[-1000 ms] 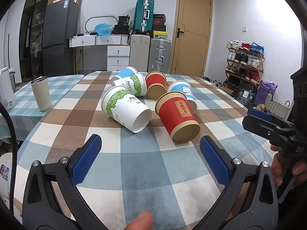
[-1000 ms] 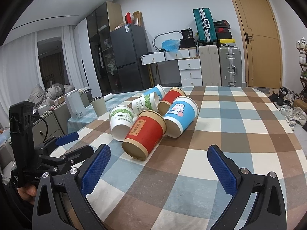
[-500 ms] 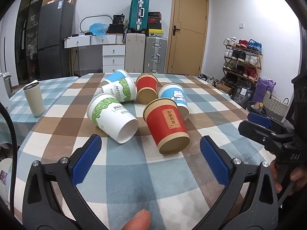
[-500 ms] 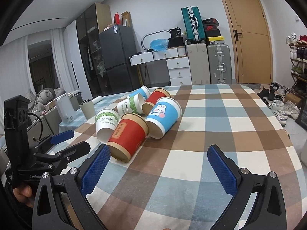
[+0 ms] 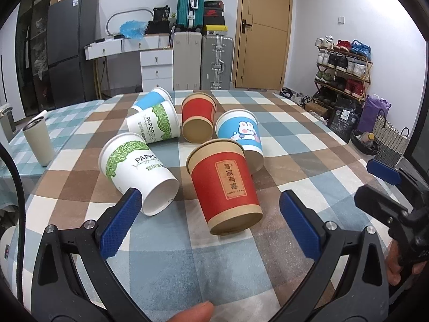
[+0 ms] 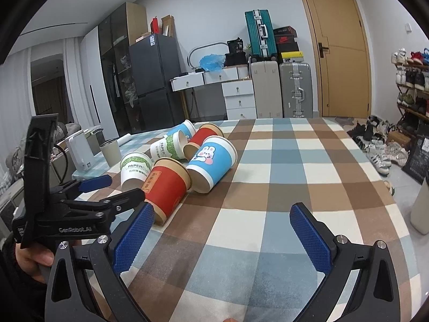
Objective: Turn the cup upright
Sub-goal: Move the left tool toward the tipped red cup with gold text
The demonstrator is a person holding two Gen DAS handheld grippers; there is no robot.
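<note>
Six paper cups lie on their sides in a cluster on the checked table [image 5: 308, 145]. The nearest red cup [image 5: 225, 185] shows its closed base, with nothing seen inside any of them. The left claw [image 5: 210, 221] gapes wide before it; the right claw [image 6: 221, 230] is released, over bare cloth.

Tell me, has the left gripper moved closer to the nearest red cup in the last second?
Yes. In the left wrist view the red cup now sits nearer the left gripper, lower against the checked tablecloth, so it has advanced toward the cup.
</note>
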